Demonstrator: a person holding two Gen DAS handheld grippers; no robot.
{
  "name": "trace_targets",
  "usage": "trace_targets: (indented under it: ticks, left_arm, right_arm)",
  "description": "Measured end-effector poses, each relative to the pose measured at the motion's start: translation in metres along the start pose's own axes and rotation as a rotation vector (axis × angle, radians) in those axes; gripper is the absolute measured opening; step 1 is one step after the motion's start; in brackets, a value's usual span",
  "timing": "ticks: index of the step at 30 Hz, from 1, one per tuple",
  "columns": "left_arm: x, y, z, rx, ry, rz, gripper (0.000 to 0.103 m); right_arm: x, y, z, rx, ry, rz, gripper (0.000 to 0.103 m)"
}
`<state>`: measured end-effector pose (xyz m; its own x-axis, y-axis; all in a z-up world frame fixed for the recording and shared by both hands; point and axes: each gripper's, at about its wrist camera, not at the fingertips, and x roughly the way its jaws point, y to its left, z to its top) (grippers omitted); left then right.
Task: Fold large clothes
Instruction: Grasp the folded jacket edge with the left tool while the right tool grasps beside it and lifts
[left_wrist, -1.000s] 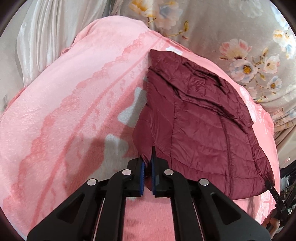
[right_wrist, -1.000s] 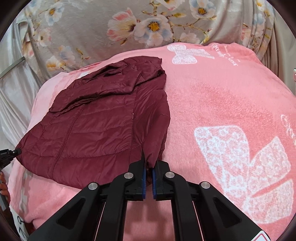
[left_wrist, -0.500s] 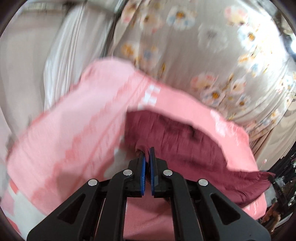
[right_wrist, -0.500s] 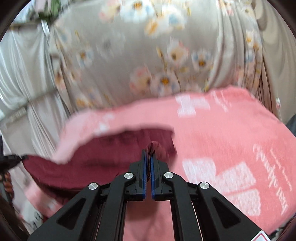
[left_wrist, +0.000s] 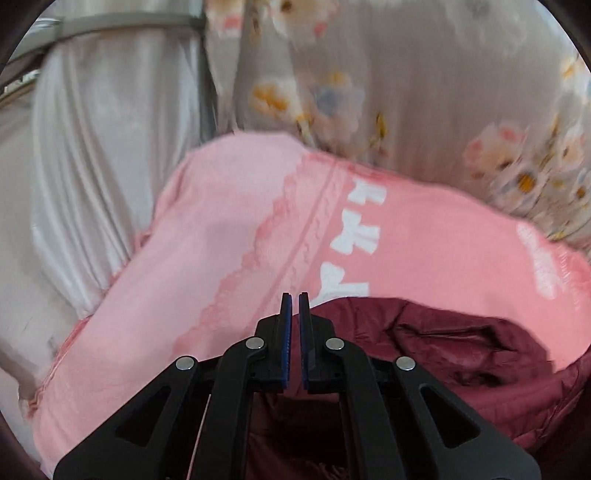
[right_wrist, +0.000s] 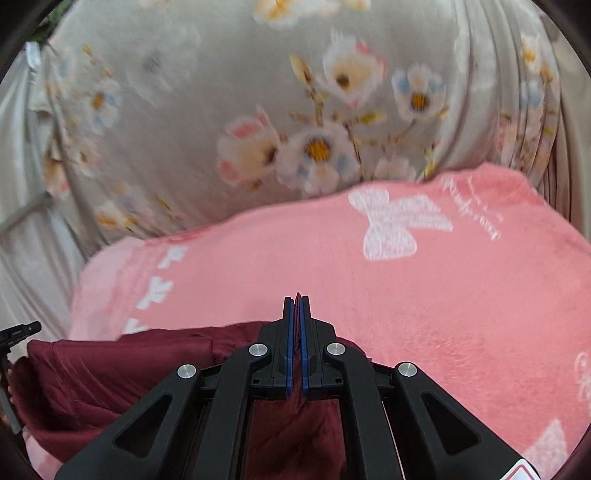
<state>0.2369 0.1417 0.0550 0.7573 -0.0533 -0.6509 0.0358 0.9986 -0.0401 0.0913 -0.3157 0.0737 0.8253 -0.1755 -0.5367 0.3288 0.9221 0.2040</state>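
A dark red quilted jacket (left_wrist: 461, 354) hangs lifted over a pink blanket (left_wrist: 229, 236). My left gripper (left_wrist: 294, 301) is shut, with the jacket's edge running under and behind its fingers. In the right wrist view the jacket (right_wrist: 110, 376) stretches away to the left. My right gripper (right_wrist: 296, 299) is shut on the jacket, and a sliver of red fabric shows between its blue pads. The lower part of the jacket is hidden behind both grippers.
The pink blanket (right_wrist: 424, 295) with white bows covers the surface. A floral grey curtain (right_wrist: 314, 122) hangs close behind it. A white curtain (left_wrist: 103, 147) hangs at the left. The other gripper's black tip (right_wrist: 18, 330) shows at the far left edge.
Both grippers have risen and tilted up, lifting the jacket's near edge off the blanket. The flat jacket has dropped out of the middle of both views.
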Motion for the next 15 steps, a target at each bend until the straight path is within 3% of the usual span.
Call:
trace_targets:
  ticks: [4, 9, 11, 13, 14, 15]
  left_arm:
    - [0.078, -0.018, -0.008, 0.033, 0.098, 0.040, 0.002]
    - [0.140, -0.025, -0.018, 0.037, 0.183, 0.063, 0.002]
    - [0.155, -0.022, -0.018, 0.013, 0.210, 0.033, 0.005]
    - [0.155, -0.014, -0.017, -0.030, 0.231, -0.032, 0.005]
    - [0.150, -0.008, -0.016, -0.053, 0.235, -0.074, 0.010]
    - [0.139, 0.000, -0.016, -0.077, 0.231, -0.128, 0.030]
  right_arm:
    - [0.068, -0.007, -0.008, 0.023, 0.072, -0.075, 0.002]
    - [0.115, -0.021, -0.017, 0.044, 0.153, -0.139, 0.000]
    - [0.123, -0.027, -0.022, 0.068, 0.186, -0.123, 0.000]
    - [0.112, -0.033, -0.022, 0.103, 0.165, -0.084, 0.003]
    - [0.104, -0.035, -0.022, 0.113, 0.149, -0.063, 0.007]
    - [0.095, -0.036, -0.021, 0.119, 0.137, -0.034, 0.015]
